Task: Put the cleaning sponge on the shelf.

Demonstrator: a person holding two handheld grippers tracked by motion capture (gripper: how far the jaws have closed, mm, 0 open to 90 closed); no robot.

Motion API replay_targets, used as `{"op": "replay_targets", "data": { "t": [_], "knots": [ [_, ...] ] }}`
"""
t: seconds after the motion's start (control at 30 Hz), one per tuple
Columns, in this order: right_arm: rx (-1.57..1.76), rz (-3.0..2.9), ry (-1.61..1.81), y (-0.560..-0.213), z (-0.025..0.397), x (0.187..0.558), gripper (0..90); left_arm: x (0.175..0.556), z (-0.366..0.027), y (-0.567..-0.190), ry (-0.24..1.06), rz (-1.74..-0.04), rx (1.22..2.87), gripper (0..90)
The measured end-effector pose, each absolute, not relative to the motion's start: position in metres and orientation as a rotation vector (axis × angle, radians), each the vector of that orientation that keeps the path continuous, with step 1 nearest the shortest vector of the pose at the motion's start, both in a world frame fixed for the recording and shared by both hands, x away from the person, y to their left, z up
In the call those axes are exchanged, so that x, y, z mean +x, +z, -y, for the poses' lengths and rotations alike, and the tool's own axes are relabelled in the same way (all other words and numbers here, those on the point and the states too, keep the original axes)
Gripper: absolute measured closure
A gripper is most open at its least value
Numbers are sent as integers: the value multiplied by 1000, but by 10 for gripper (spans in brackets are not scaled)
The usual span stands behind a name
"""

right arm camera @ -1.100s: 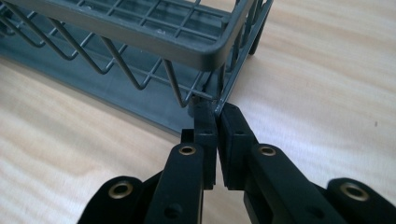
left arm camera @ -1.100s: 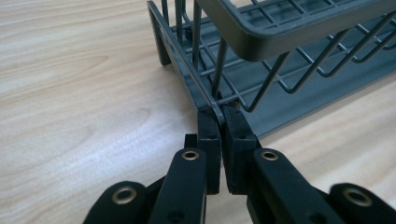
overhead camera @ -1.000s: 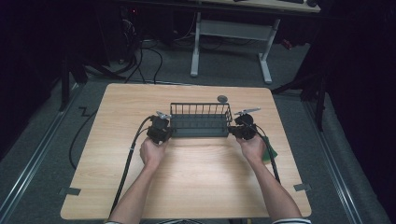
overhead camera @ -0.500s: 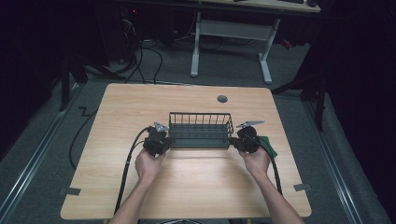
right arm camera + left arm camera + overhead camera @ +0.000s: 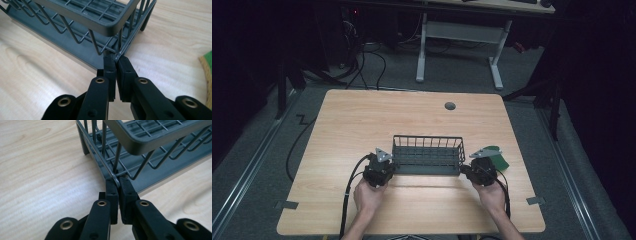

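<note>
On the light wooden worktop point(image 5: 362, 125), toward the person's side, the left hand point(image 5: 369, 196) holds the left hand-held gripper point(image 5: 384, 167) at the left end of a dark grey wire basket point(image 5: 428, 155). In the left gripper view its two black jaws are pressed together on the thin wire of the basket's lower corner point(image 5: 115, 178) — the wire sits pinched between the jaw tips, just beside the basket's solid base. The basket stands upright, long side facing the person, roughly midway across the worktop; a small round grommet hole point(image 5: 450, 106) lies well apart from it, toward the far edge. At the basket's right end the right hand point(image 5: 492, 197) holds the right hand-held gripper point(image 5: 468, 170), and in the right gripper view its jaws are likewise clamped on the wire at the lower corner point(image 5: 117, 56). Just beside that gripper, on its outer side, lies a flat green piece point(image 5: 497, 157) — its yellowish edge shows at the right of the right gripper view point(image 5: 207, 75).
</note>
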State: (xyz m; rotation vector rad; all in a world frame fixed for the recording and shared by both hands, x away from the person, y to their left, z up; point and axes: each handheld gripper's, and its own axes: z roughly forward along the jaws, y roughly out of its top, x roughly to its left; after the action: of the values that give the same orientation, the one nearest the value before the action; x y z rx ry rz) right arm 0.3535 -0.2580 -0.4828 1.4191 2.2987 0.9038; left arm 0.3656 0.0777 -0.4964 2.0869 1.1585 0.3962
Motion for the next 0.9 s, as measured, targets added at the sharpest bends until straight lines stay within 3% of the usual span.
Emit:
{"op": "replay_targets", "data": {
  "t": [0.3,0.33,0.43,0.47,0.5,0.6,0.77,0.9],
  "knots": [
    [1388,-2290,940,-486,256,333,861,349,-84,-499,397,-1135,2076,859],
    [1391,-2283,954,-487,256,332,746,348,-86,-500,397,-1124,2070,853],
    [1391,-2275,967,-488,258,331,623,346,-90,-503,369,-1135,2056,687],
    [1391,-2275,967,-488,258,331,623,346,-90,-503,369,-1135,2056,636],
    [1394,-2264,984,-488,261,328,534,344,-95,-506,342,-1143,2034,579],
    [1392,-2228,1001,-487,266,324,475,341,-100,-509,325,-1146,2018,443],
    [1419,-2099,1030,-480,291,314,411,335,-117,-511,320,-1151,1986,338],
    [1466,-2014,1035,-475,313,315,361,335,-140,-514,354,-1196,1958,320]
  ]
}}
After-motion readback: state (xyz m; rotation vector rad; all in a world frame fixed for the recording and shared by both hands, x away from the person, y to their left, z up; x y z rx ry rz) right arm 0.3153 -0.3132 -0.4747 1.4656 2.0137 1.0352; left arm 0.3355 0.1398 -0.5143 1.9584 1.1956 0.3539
